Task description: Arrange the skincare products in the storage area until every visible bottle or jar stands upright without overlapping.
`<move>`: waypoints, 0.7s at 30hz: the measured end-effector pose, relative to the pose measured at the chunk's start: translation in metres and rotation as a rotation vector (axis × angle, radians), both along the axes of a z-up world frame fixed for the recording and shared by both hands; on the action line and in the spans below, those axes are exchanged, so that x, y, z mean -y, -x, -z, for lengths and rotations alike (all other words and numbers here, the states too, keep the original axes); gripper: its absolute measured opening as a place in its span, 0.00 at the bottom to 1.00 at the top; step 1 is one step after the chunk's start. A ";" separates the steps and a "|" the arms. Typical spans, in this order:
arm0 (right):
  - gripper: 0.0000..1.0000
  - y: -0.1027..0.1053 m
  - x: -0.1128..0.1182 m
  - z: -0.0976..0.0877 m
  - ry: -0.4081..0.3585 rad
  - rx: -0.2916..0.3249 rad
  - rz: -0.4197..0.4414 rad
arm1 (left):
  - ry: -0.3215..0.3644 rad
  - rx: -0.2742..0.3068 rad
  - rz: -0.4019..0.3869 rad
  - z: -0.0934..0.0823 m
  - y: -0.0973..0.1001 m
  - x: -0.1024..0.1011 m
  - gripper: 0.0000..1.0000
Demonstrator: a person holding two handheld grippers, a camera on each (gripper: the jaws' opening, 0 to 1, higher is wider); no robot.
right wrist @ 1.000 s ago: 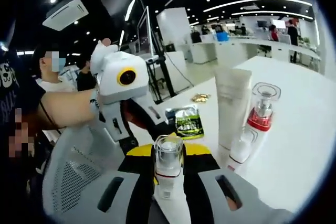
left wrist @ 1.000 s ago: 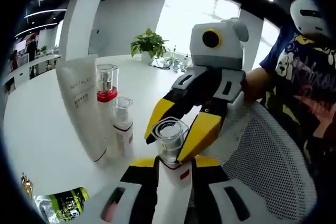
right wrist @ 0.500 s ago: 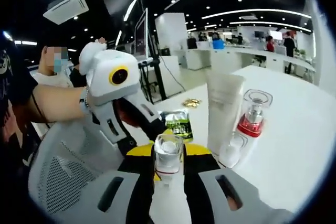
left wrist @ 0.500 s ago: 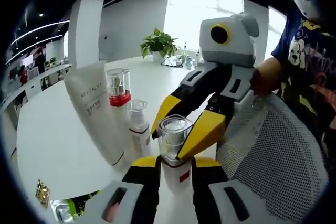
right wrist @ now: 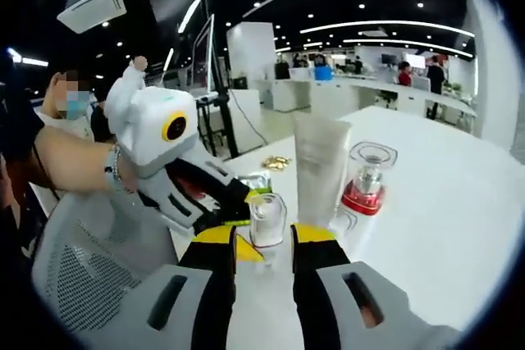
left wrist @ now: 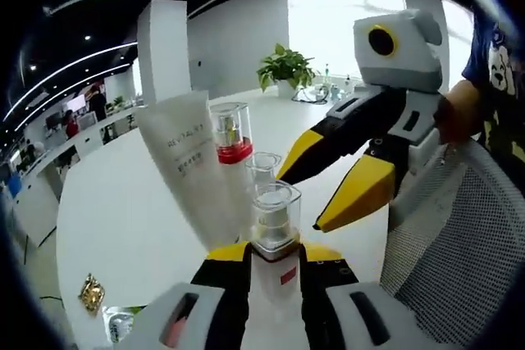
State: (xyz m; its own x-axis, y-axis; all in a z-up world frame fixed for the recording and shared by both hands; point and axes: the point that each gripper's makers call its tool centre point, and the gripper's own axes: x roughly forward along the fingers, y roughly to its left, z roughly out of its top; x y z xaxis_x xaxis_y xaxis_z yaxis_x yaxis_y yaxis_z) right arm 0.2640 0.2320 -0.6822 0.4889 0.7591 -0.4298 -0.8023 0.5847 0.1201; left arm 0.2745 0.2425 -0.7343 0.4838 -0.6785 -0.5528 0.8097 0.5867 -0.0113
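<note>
While open white table [left wrist: 123, 227] is seen left of the upright tube [left wrist: 195, 171], the clear-capped bottle [left wrist: 275, 223] is clamped upright in the left gripper [left wrist: 273, 261]; the right gripper [right wrist: 263, 243] is spread apart just behind it.

A broad, white, round-edged table [left wrist: 131, 227] carries a white squeeze tube [left wrist: 195, 168] standing on its cap, a clear-capped bottle with a red band [left wrist: 232, 138] just beside it, and a smaller clear-capped pump bottle [left wrist: 262, 168] ahead of the left tongs. A small gold wrapped piece [left wrist: 91, 293] and a green-and-black foil sachet [right wrist: 256, 185] lie to their left.
</note>
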 end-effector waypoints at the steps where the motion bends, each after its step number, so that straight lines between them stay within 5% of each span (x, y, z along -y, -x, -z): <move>1: 0.24 0.000 0.002 0.004 0.014 -0.016 0.006 | -0.003 0.002 -0.022 0.003 -0.003 0.000 0.22; 6: 0.22 0.001 0.004 0.008 0.042 -0.015 0.004 | 0.039 0.023 -0.098 0.000 -0.011 0.002 0.22; 15: 0.21 0.004 0.003 0.014 0.083 -0.011 -0.021 | 0.041 0.046 -0.101 0.002 -0.015 0.001 0.23; 18: 0.21 0.004 0.004 0.017 0.095 -0.013 -0.023 | 0.034 0.022 -0.089 0.003 -0.013 0.001 0.25; 21: 0.21 0.005 0.005 0.021 0.114 -0.025 -0.022 | 0.003 -0.050 -0.051 0.011 -0.005 0.000 0.38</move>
State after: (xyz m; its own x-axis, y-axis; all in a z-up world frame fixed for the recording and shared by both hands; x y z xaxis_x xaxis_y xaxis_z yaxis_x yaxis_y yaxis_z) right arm 0.2591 0.2268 -0.7031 0.4607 0.7150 -0.5259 -0.8127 0.5780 0.0739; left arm 0.2799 0.2428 -0.7451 0.4896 -0.6553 -0.5752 0.7771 0.6271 -0.0530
